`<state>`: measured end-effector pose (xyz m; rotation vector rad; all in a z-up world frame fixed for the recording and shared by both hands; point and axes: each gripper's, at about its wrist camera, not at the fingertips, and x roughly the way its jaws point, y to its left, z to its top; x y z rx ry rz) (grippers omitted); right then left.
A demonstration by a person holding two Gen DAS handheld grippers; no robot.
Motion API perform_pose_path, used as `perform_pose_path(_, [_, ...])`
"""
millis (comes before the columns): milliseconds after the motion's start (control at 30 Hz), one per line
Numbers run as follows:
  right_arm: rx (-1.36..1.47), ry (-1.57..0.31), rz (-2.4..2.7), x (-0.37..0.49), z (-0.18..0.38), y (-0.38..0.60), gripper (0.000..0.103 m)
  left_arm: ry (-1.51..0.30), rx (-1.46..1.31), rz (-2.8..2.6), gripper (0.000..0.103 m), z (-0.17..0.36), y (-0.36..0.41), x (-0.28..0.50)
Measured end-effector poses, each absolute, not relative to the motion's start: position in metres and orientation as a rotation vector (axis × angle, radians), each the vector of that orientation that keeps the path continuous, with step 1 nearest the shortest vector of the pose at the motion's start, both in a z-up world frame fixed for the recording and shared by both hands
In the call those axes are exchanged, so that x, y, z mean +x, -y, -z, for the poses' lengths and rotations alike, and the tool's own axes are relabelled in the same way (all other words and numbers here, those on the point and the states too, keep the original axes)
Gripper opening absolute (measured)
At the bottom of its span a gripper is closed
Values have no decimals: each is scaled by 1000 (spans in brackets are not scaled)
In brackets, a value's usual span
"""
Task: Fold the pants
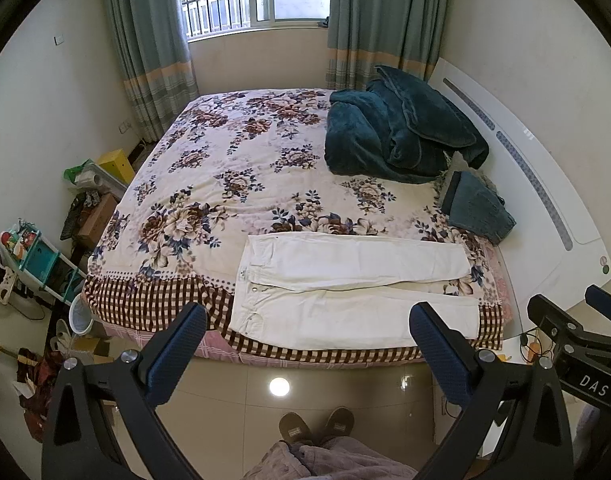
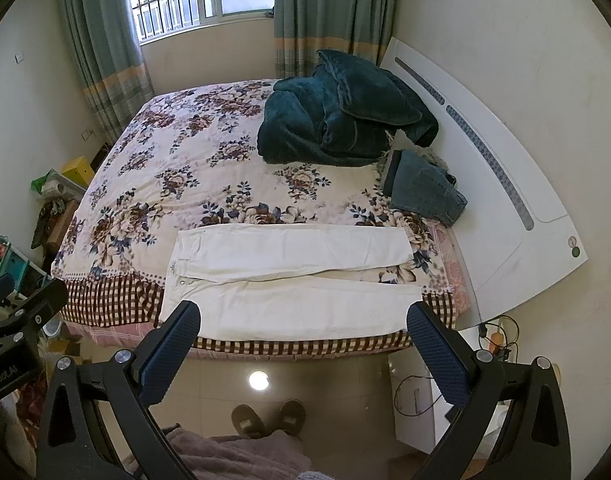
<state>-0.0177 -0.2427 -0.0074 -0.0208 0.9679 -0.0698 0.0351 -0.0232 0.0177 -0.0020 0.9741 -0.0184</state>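
The white pants (image 1: 345,292) are lying flat along the near edge of the bed (image 1: 241,168), in the lower middle of the left wrist view, with the waistband toward the left of the frame and the two legs running out to the right. The legs are lying side by side, parted by a narrow gap that is widening toward the hems. The near leg is reaching the checkered border of the bedspread, close to the edge of the mattress.

The left gripper (image 1: 307,320) is hovering above the floor in front of the bed, its two fingers spread wide and holding nothing. In the picture, the pants are sitting just above and between the fingertips (image 1: 193,316), not touching them.

In the right wrist view the pants (image 2: 289,280) are again sitting in the lower middle of the frame. The right gripper (image 2: 303,318) is likewise gaping wide and empty, hanging in front of the bed with the near leg showing between its fingers.

A crumpled teal blanket (image 1: 401,136) is lying in the upper right of the bed, and a folded pair of jeans (image 1: 477,208) is resting just below it in the frame, beside the white headboard (image 1: 545,184). Two slippered feet (image 1: 317,426) are standing on the tiled floor at the bottom of the frame.
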Motion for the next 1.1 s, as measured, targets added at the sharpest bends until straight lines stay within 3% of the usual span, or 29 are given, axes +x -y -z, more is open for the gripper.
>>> perform_pose_path(333, [-1, -997, 131, -2, 26, 240, 103, -979, -13, 32, 103, -25, 27, 53])
perform_pose_path(600, [110, -1039, 265, 62, 85, 272, 103, -976, 0, -38, 103, 30, 4, 107])
perform_pose_path(833, [265, -1151, 361, 187, 191, 355, 103, -1096, -27, -180, 103, 109, -11, 215])
perform_pose_path(1100, [472, -1288, 458, 385, 374, 479, 103, -1335, -161, -395, 103, 248, -29, 364])
